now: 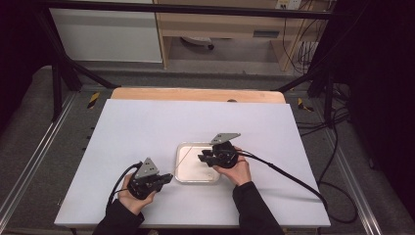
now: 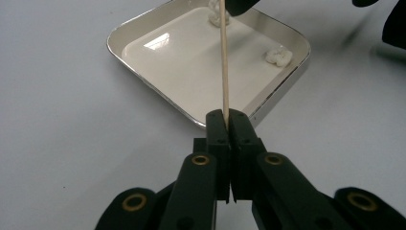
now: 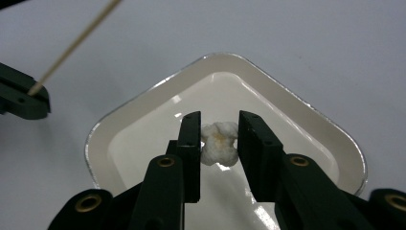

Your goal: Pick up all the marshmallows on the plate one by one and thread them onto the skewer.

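From my remote seat I see a white table top [image 1: 147,137] with a wooden strip along its far edge, inside a black metal frame [image 1: 195,9]. Behind stand a pale wooden shelf unit [image 1: 220,24] and a white cabinet [image 1: 105,34]. Grey floor, dim light, cables [image 1: 337,161] trailing right.

A white popcorn piece [image 3: 219,148] with a yellowish spot sits in a cream, silver-rimmed tray [image 3: 143,108]. Pale tan skewer [image 2: 224,72]; black grippers [image 3: 219,127]; white worktop [image 1: 147,127].

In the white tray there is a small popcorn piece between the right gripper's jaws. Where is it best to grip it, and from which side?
Grip the popcorn piece across its narrow middle, coming from above the tray as the right gripper now does. Its lumpy shape pinches inward there, so the pads probably seat well. Squeeze gently; it looks fragile.
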Demonstrator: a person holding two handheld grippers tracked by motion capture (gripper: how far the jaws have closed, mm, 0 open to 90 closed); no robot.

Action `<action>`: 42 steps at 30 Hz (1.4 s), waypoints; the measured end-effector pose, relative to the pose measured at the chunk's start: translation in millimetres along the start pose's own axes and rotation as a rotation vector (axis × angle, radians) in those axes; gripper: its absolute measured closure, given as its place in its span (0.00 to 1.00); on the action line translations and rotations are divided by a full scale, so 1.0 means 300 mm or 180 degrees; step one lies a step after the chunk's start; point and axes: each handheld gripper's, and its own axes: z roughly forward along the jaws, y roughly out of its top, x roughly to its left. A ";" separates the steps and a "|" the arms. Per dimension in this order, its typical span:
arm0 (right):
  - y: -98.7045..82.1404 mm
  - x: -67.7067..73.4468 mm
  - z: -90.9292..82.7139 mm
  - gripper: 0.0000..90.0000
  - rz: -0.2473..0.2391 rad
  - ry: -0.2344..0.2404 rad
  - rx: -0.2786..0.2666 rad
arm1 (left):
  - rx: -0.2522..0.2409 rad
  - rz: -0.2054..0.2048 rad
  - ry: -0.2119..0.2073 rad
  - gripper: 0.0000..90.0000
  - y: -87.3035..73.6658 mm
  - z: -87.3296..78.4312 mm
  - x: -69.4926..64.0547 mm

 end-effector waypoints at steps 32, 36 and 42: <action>0.076 -0.009 -0.174 0.79 0.0748 0.0762 -0.0984 | -0.0214 0.0141 -0.0097 0.98 0.012 0.008 -0.053; 0.074 -0.010 -0.167 0.79 0.0755 0.0795 -0.0981 | -0.0229 0.0146 -0.0093 0.98 0.013 0.007 -0.056; 0.069 -0.005 -0.159 0.80 0.0766 0.0854 -0.0968 | -0.0225 0.0157 -0.0085 0.98 0.012 0.008 -0.058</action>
